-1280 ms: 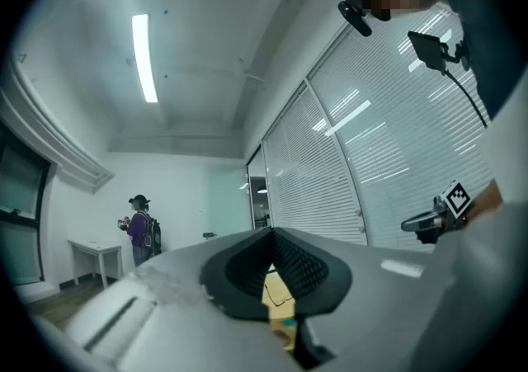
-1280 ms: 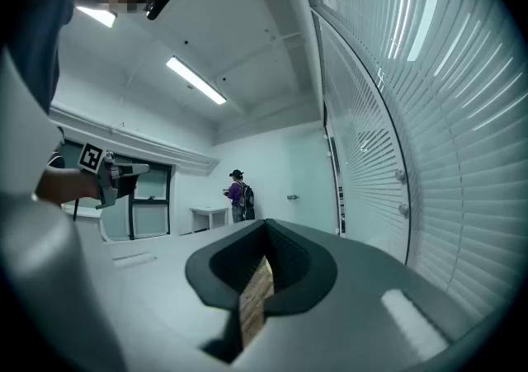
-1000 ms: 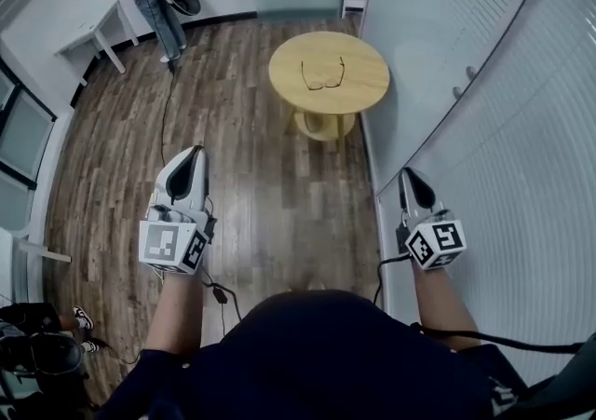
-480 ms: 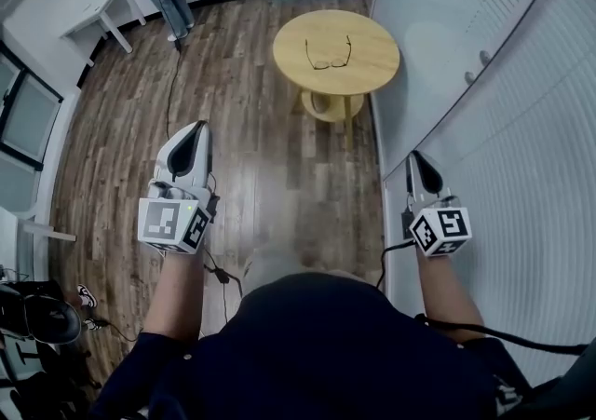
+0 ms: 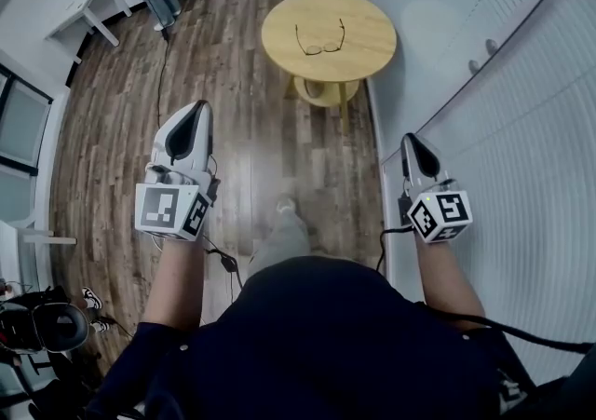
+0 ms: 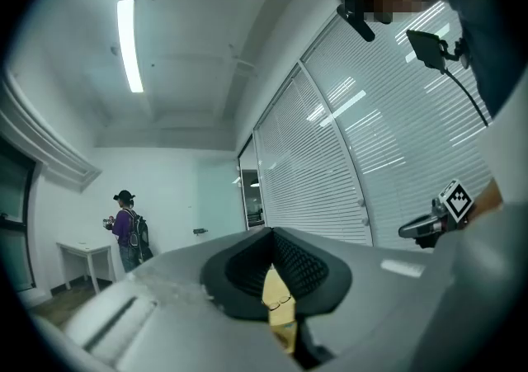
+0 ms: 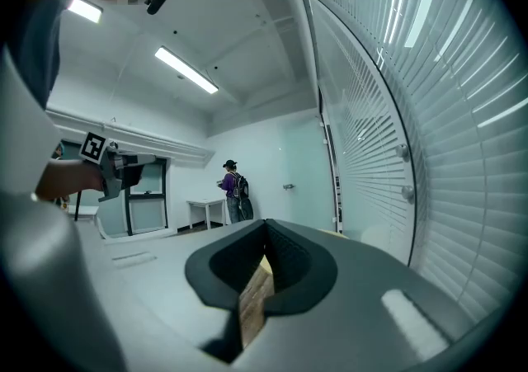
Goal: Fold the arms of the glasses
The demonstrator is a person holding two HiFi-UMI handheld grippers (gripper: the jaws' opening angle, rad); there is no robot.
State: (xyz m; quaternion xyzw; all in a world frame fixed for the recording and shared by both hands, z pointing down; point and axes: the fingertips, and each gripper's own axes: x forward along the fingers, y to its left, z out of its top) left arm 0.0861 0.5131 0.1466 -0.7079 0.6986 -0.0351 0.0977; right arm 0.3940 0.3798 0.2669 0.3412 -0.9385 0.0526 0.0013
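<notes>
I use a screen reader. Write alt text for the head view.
Seen from above, a person holds the left tool and right tool, both empty, well short of a round wooden table bearing unfolded glasses.

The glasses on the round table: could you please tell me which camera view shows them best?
The head view: it shows the glasses whole, arms unfolded, lying on the round table. The left gripper view catches them only as a tiny shape in the slit between its fingers. The right gripper view shows none of them.
</notes>
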